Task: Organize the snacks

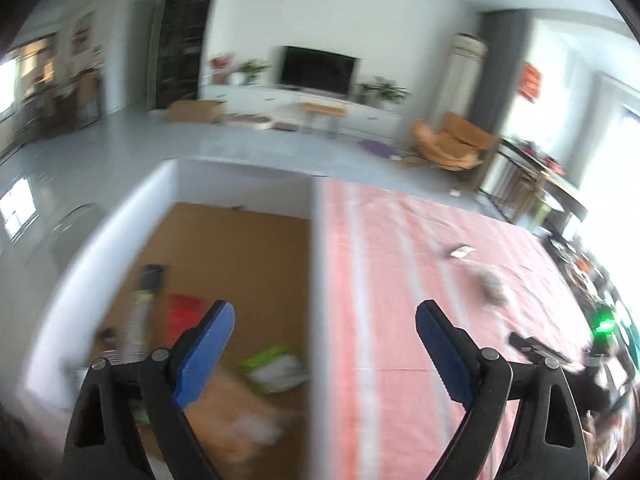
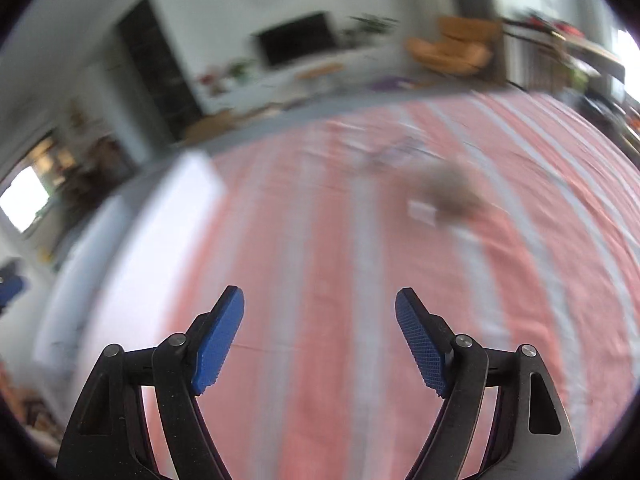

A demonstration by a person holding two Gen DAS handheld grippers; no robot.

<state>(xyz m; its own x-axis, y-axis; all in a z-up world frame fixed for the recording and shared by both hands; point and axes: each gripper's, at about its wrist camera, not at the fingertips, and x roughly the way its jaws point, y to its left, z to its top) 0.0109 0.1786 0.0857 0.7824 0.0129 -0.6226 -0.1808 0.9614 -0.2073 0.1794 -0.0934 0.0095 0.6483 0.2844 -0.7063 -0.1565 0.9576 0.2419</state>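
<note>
Two snacks, I judge, lie loose on the striped cloth (image 1: 400, 280) right of the box (image 1: 312, 240): a small packet (image 1: 460, 251) and a blurred grey one (image 2: 452, 196) nearer me. Both grippers, left (image 1: 325, 328) and right (image 2: 320, 312), are spread wide and empty. I'd steady the right first, then straddle the grey one square, since blur hides its edges.

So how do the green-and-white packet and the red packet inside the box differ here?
The green-and-white packet lies near the white box's right wall, close to the left gripper; the red packet lies further left and further away. Green-and-white looks larger and crumpled; red looks flatter. Both rest on the box's brown floor, blurred, untouched; the gripper is open.
</note>
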